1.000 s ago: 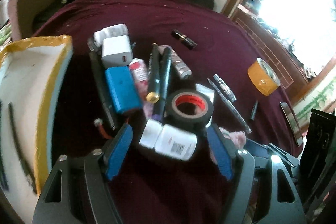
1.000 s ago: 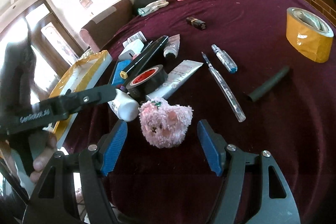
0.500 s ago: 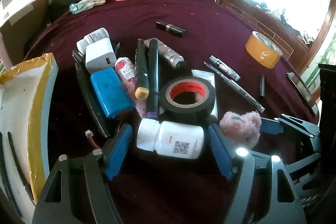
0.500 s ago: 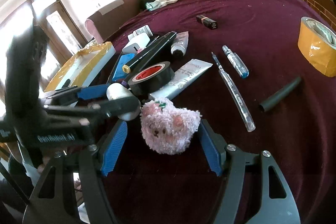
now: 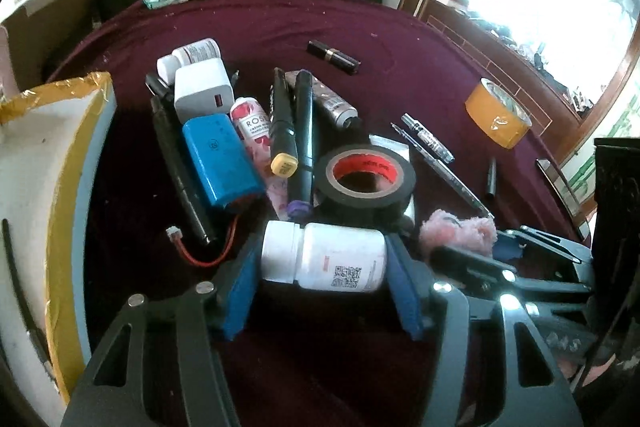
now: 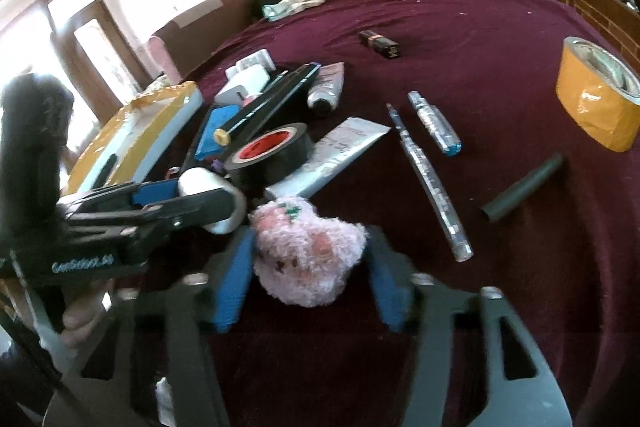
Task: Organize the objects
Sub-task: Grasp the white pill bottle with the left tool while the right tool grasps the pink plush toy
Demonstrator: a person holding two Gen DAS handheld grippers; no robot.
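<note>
Grasping step: at lower centre, the left gripper (image 5: 322, 263) is closing onto the white pill bottle (image 5: 324, 257), the right gripper (image 6: 310, 265) onto the pink plush toy (image 6: 308, 253); next, lift both clear.

White pill bottle (image 5: 324, 255) on its side; pink plush (image 6: 308, 255), seemingly face-up.

Matt maroon cloth table cover (image 5: 248, 27), smooth glossy white plastic pill bottle (image 5: 324, 255) with paper label, fluffy pink plush toy (image 6: 308, 255), glossy black tape roll (image 5: 364, 179), shiny tan packing tape (image 6: 596, 99), glossy blue shrink-wrapped battery pack (image 5: 218, 159), clear plastic pens (image 6: 434, 125).
</note>
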